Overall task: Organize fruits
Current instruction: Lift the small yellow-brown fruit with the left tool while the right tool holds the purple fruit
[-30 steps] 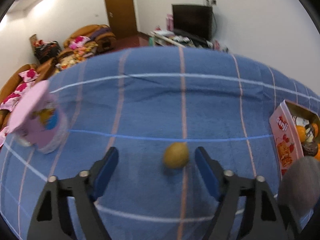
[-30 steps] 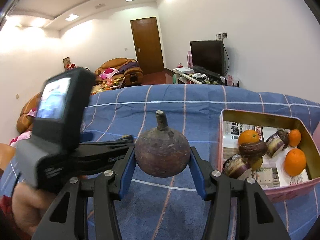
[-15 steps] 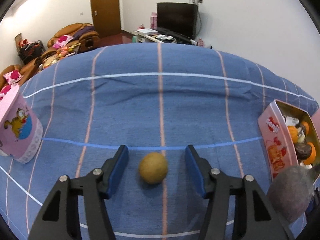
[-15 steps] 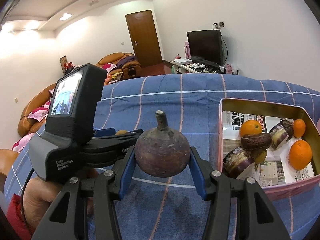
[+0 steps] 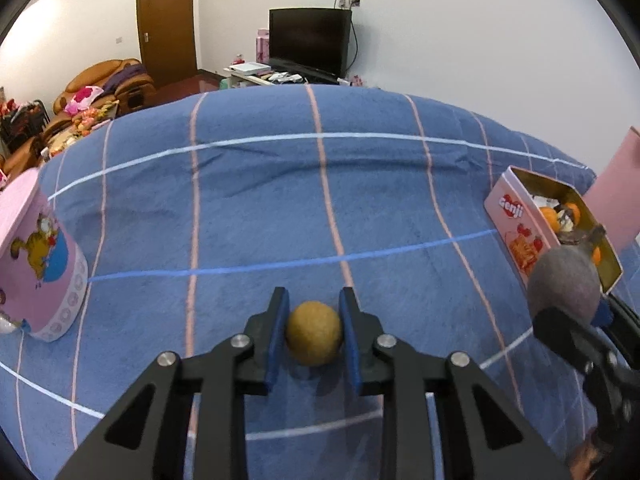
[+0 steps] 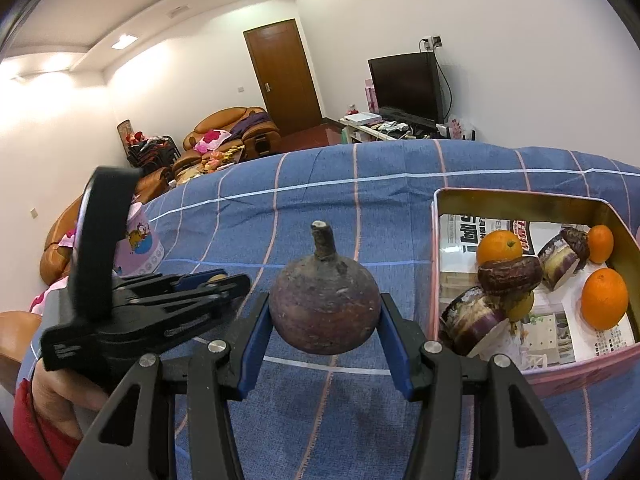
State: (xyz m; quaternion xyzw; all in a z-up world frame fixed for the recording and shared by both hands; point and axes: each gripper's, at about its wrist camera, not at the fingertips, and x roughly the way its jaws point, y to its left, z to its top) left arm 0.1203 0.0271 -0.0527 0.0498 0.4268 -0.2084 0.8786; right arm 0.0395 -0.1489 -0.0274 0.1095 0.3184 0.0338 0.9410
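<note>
A small round yellow-brown fruit [image 5: 313, 338] lies on the blue checked cloth [image 5: 280, 208], and my left gripper [image 5: 313, 332] is shut on it, both blue pads pressed against its sides. My right gripper [image 6: 325, 316] is shut on a dark purple round fruit with a short stem [image 6: 324, 308], held above the cloth; the same fruit [image 5: 566, 288] shows at the right of the left wrist view. A pink tin box [image 6: 516, 200] at the right holds oranges [image 6: 604, 298] and dark purple fruit pieces [image 6: 508, 276] on newspaper. The left gripper [image 6: 216, 282] appears at the left of the right wrist view.
A pink cartoon-printed tub [image 5: 36, 260] stands on the cloth at the far left. The box's pink lid [image 5: 620, 192] rises behind it at the right. A hand [image 6: 60, 396] with a red sleeve holds the left gripper. Sofas, a door and a television stand beyond the cloth.
My left gripper has slid forward around the yellow-brown fruit and its jaws have come together onto it. The right gripper has stayed in place with the purple fruit.
</note>
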